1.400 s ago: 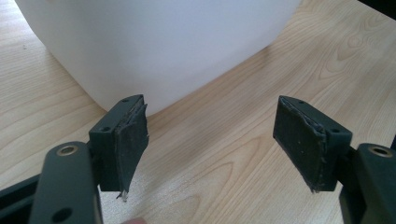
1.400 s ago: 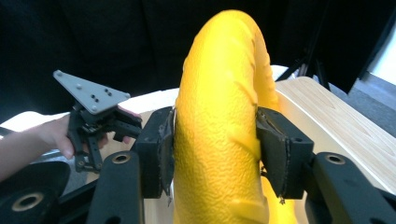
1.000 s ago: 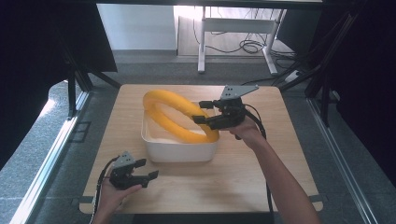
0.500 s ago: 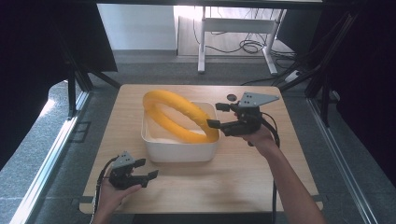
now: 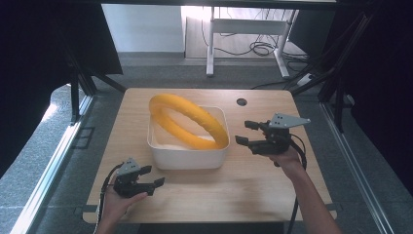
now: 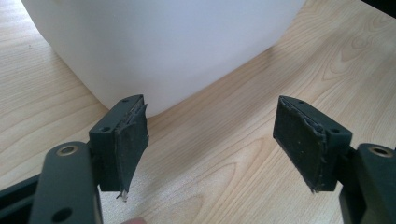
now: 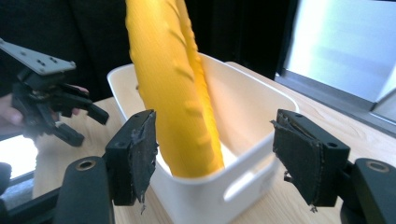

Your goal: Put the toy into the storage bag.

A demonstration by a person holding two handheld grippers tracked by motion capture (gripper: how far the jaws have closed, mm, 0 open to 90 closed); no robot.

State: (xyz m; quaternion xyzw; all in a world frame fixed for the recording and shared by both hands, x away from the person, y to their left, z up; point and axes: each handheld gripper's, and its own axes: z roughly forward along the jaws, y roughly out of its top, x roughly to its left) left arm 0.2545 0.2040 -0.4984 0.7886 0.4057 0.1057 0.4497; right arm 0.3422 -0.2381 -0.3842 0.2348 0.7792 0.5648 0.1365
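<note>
Your wooden table (image 5: 253, 190) sits on grey flooring, with a white desk frame and loose cables beyond its far edge. The white bin (image 5: 187, 155) stands at the table's middle, and the yellow ring (image 5: 187, 119) leans tilted inside it, its upper arc rising over the bin's far-left corner. Your right gripper (image 5: 246, 132) hangs just right of the bin, jaws apart and empty, aimed at the bin's side. Your left gripper (image 5: 157, 184) rests near the bin's front-left corner, jaws wide apart, gripping nothing, close to the bin's wall (image 6: 163, 46).
</note>
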